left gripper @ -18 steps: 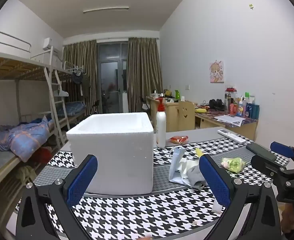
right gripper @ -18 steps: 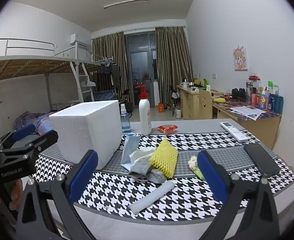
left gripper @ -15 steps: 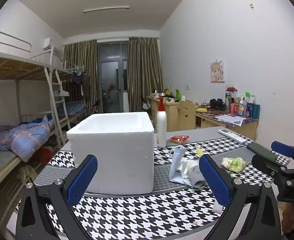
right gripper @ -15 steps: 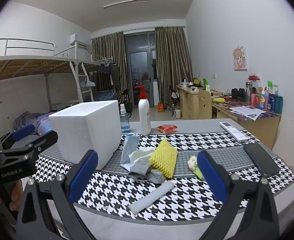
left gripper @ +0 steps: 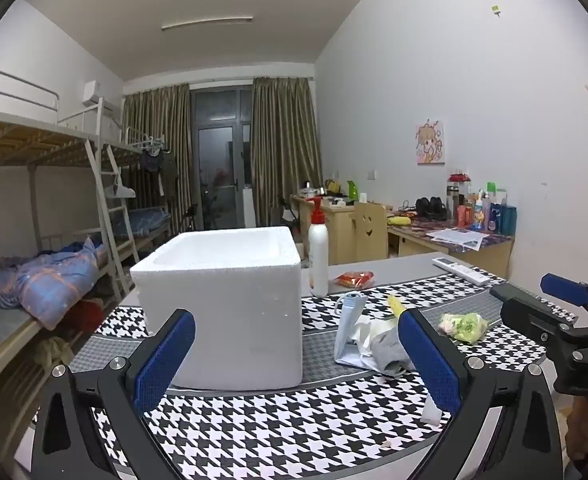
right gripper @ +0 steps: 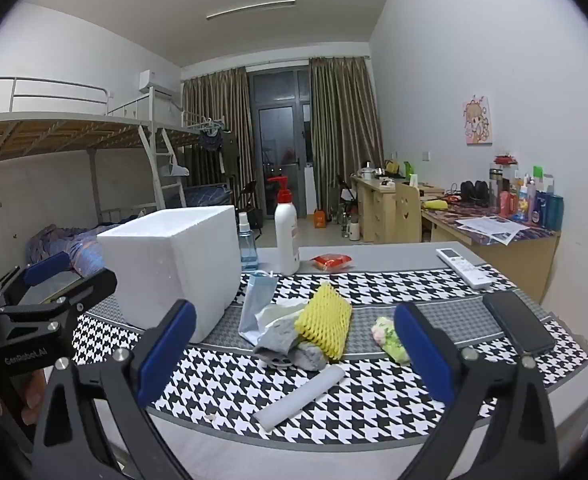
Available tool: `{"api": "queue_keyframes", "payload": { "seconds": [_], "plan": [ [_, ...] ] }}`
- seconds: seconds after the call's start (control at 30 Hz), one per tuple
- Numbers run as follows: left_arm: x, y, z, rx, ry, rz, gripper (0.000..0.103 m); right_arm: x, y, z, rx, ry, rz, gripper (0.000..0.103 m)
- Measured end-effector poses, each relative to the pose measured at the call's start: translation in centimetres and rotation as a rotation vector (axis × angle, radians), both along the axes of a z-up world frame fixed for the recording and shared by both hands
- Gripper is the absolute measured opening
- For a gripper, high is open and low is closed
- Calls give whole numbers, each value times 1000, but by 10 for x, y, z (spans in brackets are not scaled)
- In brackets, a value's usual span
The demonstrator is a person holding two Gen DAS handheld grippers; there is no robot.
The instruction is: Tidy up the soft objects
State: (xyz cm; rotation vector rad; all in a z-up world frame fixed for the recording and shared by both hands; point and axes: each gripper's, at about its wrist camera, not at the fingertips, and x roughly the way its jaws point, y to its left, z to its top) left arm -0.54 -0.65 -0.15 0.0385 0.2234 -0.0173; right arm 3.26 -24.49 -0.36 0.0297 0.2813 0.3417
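My left gripper (left gripper: 296, 354) and my right gripper (right gripper: 294, 348) hover over the near edge of the worktop (right gripper: 374, 396), jaws of both spread wide with nothing between them. Nearest my right one lies a white foam tube (right gripper: 300, 396) on the houndstooth cloth. Just beyond it sit a grey sock (right gripper: 290, 344), a yellow foam net (right gripper: 326, 326) leaning over it, a blue face mask (right gripper: 256, 300) and a small green-pink soft lump (right gripper: 390, 338) — all bunched together. Left of them stands the white foam box (left gripper: 230, 304), open on top. Behind it are a pump bottle (right gripper: 287, 236) and a red packet (right gripper: 331, 261).
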Motion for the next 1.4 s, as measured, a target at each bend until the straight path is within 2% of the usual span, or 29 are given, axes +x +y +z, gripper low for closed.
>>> {"api": "queue_keyframes", "payload": {
  "seconds": [0.3,0.67,0.93,1.4],
  "plan": [
    [0,3,2,-20,4,4,102,-4,0,1,-4,-4,-2,101],
    [-1,-1,1,-1,0,-3,102,-4,0,0,-8,-1,-2,101],
    [0,0,1,-24,4,5,102,-2,-1,1,-8,4,-12,101],
    [2,-4,2,-2,4,6,102,-1,0,2,-11,-2,-15,101]
  ]
}}
